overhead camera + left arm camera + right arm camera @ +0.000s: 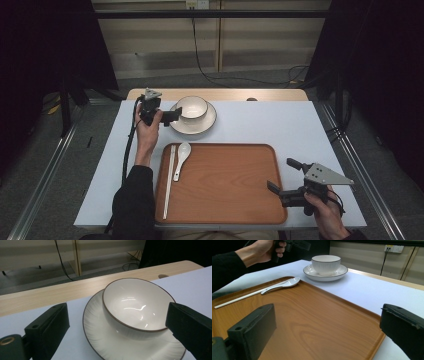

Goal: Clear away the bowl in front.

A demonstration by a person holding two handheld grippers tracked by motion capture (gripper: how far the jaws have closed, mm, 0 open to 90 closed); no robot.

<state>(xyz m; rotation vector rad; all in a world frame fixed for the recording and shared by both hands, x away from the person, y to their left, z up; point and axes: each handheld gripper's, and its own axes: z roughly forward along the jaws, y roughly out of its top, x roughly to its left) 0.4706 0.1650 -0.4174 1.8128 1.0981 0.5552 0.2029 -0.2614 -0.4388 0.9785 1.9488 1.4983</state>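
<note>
**Left gripper lined up on the bowl**

I've got the left gripper (pixel 170 117) hovering at the near-left edge of the bowl (pixel 192 107), jaws spread wide and holding nothing. In the left gripper view the bowl (pixel 136 306) sits between the two black jaws, standing on its plate (pixel 100 335), which rests on the white bench (pixel 280 125) just beyond the wooden tray (pixel 225 185).

My right gripper (pixel 283 180) waits released over the tray's right edge, also empty. The spoon (pixel 182 157) and the chopsticks (pixel 170 180) lie along the tray's left side.

Here's the worry: the bowl is glossy and round, so if I close on the wall rather than over the rim, I reckon it squirts out of the jaws. Come in too low and a jaw catches the plate's rim, nudging the whole set across the bench. And if I lift crooked, the plate may drag along, then drop.
</note>
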